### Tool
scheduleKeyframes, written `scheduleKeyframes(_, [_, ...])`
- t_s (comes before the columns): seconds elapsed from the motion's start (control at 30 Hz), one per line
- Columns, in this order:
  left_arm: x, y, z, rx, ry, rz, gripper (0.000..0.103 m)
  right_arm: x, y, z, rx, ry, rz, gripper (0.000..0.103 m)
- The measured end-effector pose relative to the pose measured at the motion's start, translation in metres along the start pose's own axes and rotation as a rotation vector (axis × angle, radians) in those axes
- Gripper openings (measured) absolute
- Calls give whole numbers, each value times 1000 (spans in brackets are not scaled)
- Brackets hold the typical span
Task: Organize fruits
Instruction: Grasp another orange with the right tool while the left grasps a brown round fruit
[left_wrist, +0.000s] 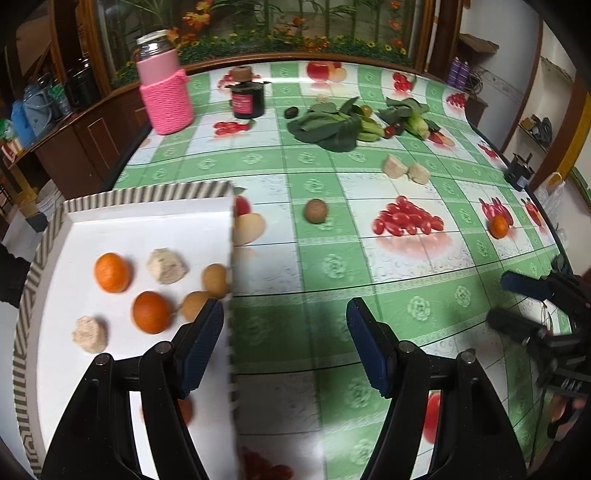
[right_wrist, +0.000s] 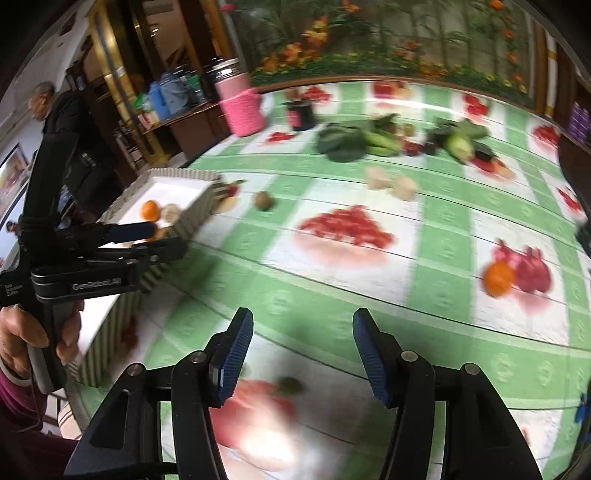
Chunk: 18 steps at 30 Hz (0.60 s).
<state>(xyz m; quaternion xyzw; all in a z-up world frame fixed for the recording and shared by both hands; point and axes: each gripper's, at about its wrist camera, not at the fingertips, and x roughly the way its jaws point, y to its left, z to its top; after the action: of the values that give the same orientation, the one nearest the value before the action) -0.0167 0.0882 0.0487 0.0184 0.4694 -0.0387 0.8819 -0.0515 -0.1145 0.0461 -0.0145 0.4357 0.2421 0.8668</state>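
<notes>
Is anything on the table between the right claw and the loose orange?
No. In the right wrist view, only bare tablecloth with printed fruit separates the empty right claw from the orange.

Tray (left_wrist: 147, 214) at the table's (left_wrist: 332, 266) left edge holding two oranges (left_wrist: 112, 272) and other pieces, one round fruit (left_wrist: 316, 211) just right of it, leafy vegetables (left_wrist: 328, 127) behind, lone orange (left_wrist: 499, 226) far right, jar (left_wrist: 164, 92) at back left.
</notes>
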Motion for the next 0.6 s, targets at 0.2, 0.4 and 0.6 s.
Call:
scheduleKeyframes(0.2, [15, -18, 9, 21, 25, -20, 68, -16, -57, -6, 70, -1, -89, 59])
scheduleKeyframes(0.4, [31, -26, 20, 27, 51, -29, 68, -28, -111, -6, 150, -9, -165, 59])
scheduleKeyframes(0.6, [45, -29, 35, 33, 60, -29, 68, -18, -128, 5, 159, -2, -167, 59])
